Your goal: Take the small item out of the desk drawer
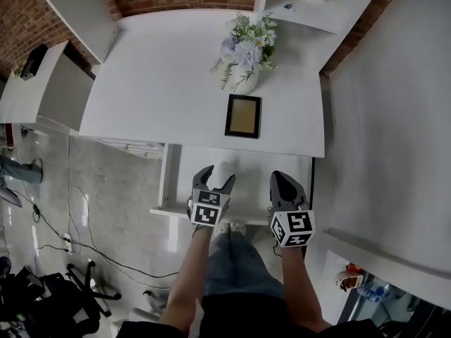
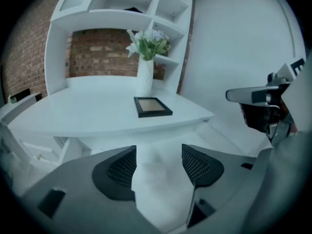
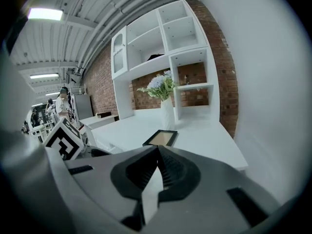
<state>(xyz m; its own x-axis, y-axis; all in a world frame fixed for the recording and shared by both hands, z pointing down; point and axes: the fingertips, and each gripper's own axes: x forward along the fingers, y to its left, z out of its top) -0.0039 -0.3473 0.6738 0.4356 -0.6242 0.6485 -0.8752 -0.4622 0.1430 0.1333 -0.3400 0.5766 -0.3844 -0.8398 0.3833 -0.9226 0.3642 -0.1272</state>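
Note:
Under the front edge of the white desk [image 1: 162, 83] a white drawer [image 1: 250, 189] stands pulled out. My left gripper [image 1: 216, 177] hovers over its left half, open, with only the pale drawer floor [image 2: 161, 189] showing between its pads [image 2: 122, 167]. A faint pale smudge lies on that floor; I cannot tell what it is. My right gripper [image 1: 285, 178] is over the drawer's right side, shut, its fingertips meeting with nothing between them in the right gripper view [image 3: 157, 149].
A dark picture frame [image 1: 243, 115] lies flat on the desk near its front edge, and a white vase of flowers [image 1: 245, 51] stands behind it. A white wall [image 1: 394, 118] runs close on the right. White shelves [image 2: 122, 13] rise behind the desk. Cables [image 1: 70, 238] cross the floor at left.

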